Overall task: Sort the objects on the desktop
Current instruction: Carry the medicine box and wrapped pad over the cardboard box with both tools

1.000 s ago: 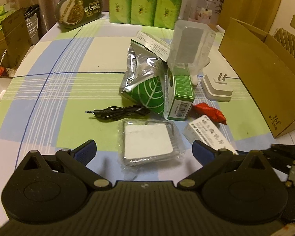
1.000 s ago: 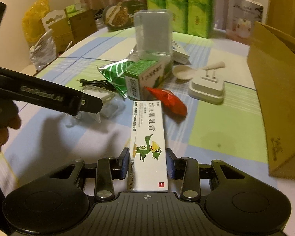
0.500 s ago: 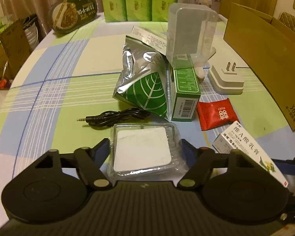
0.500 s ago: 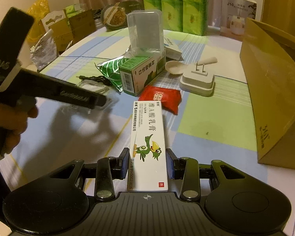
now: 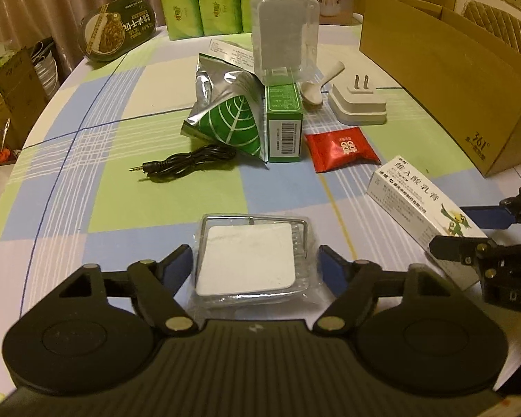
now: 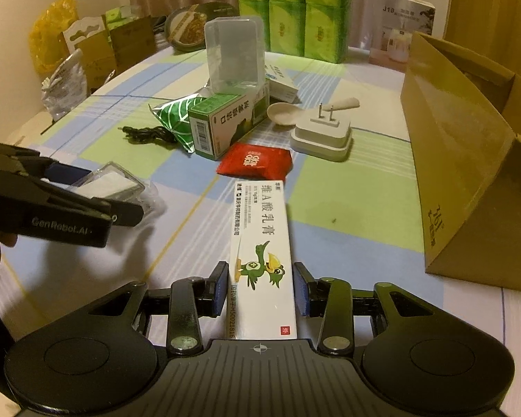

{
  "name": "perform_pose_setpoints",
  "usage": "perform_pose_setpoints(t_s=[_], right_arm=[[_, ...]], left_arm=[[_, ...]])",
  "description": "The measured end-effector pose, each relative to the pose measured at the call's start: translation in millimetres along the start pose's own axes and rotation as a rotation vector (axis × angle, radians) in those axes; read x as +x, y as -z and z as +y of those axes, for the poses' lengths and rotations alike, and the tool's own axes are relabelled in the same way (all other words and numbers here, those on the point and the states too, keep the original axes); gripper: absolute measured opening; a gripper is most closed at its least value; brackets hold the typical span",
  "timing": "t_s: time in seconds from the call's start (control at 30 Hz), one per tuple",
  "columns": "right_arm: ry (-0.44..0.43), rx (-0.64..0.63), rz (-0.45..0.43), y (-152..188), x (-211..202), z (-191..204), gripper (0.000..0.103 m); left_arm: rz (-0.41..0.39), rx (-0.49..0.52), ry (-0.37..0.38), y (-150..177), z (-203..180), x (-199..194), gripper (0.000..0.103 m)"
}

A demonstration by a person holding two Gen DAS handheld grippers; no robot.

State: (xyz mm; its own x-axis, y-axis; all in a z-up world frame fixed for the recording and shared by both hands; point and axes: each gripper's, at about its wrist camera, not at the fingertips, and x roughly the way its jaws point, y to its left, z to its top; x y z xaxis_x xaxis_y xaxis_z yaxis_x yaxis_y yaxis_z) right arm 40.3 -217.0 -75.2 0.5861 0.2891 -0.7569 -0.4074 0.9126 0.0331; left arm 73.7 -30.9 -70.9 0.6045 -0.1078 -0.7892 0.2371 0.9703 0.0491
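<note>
My left gripper [image 5: 255, 264] is shut on a clear plastic-wrapped packet with a white square pad [image 5: 248, 259] and holds it just above the checked tablecloth; it also shows in the right wrist view [image 6: 109, 186]. My right gripper [image 6: 260, 286] is shut on a long white ointment box with a green bird [image 6: 262, 253], also seen at the right of the left wrist view [image 5: 423, 198]. On the table lie a green leaf foil bag [image 5: 225, 118], a green box [image 5: 283, 121], a red sachet [image 5: 342, 147], a black audio cable [image 5: 187, 163], a white plug adapter [image 5: 359, 102] and a spoon [image 5: 317, 85].
An open brown cardboard box [image 5: 448, 80] stands along the right side of the table. A clear plastic container [image 5: 284, 40] leans on the green box. Green tissue packs [image 5: 205, 0] and a dark oval food tub [image 5: 118, 31] stand at the back. Cartons crowd the floor at left.
My left gripper closed on the wrapped packet and drew it back towards me, away from the cable. My right gripper pulled back with the ointment box.
</note>
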Motion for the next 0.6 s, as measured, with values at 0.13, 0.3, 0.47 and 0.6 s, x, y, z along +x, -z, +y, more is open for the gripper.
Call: perform_pose_setpoints(t_s=[0.13, 0.3, 0.47, 0.6], right_arm=[[0.002, -0.006, 0.003, 0.8, 5.8, 0.6, 0.051], [-0.007, -0.013, -0.003, -1.4, 10.7, 1.6, 0.051], [-0.003, -0.029, 0.006, -3.8, 12.0, 4.7, 0.035], [0.006, -0.011, -0.031, -8.0, -2.2, 3.3, 0.035]], left_arm=[[0.003, 0.004, -0.004, -5.2, 2.2, 6.1, 0.075], [0.012, 0.013, -0.006, -6.7, 1.6, 11.3, 0.073], [0.005, 0.01, -0.007, -4.5, 1.7, 9.4, 0.064], [0.0, 0.015, -0.008, -4.5, 1.9, 2.9, 0.062]])
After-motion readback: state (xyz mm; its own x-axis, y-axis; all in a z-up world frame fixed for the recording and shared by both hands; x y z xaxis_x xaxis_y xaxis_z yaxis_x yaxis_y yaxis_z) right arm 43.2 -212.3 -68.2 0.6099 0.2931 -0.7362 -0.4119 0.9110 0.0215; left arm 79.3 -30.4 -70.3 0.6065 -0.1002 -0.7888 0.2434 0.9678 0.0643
